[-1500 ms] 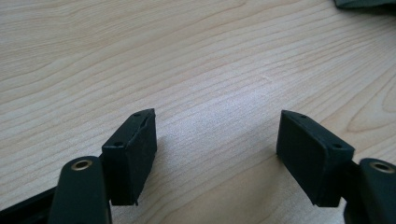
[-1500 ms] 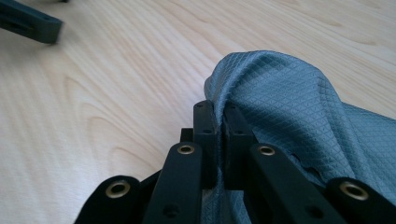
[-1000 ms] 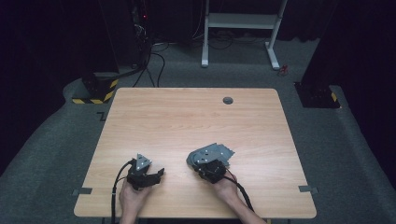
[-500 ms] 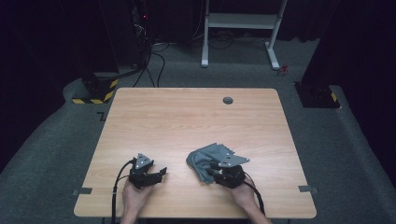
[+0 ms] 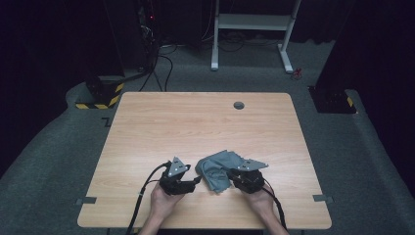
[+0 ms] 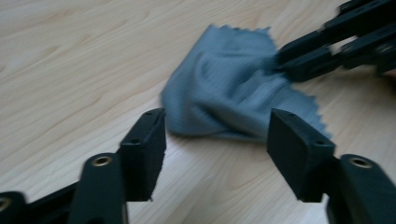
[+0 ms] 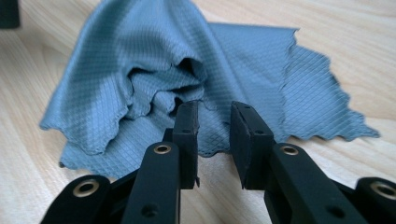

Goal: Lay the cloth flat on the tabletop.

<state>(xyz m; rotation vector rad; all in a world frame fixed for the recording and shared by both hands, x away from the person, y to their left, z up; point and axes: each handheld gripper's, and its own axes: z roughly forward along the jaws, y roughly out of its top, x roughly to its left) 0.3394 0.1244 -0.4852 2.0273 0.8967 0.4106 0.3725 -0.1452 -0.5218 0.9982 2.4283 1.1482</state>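
You have one tabletop [image 5: 205, 122] in front of you, light wood, with one small dark round hole [image 5: 239, 105] near its far edge at about 12 o'clock. On it lies one grey-blue cloth [image 5: 218, 169], crumpled, toward the near edge and a little right of centre, between your two hands. There are two tongs, one in each hand.

In the high view the cloth's long axis runs from about 7 o'clock to 1 o'clock, with a pointed corner reaching toward 1 o'clock and the bunched bulk at the near-left end.

Your left tongs [image 5: 195, 182] sit just at 9 o'clock of the cloth, pointing toward 3 o'clock at it. They are spread wide, holding nothing; in the left gripper view [image 6: 217, 140] the cloth lies just beyond the gap between the two pads, not touched by them.

Your right tongs [image 5: 230, 175] come at the cloth from its 3 o'clock side. In the right gripper view [image 7: 214, 140] the pads stand slightly apart, a narrow gap between them, resting over the cloth's scalloped near hem with no fabric pinched.

The right gripper view shows you the cloth's diamond weave, its zigzag-cut edges and a raised fold at the middle. The left gripper view shows your right tongs [image 6: 285, 60] at the cloth's far right edge, and that picture is blurred.
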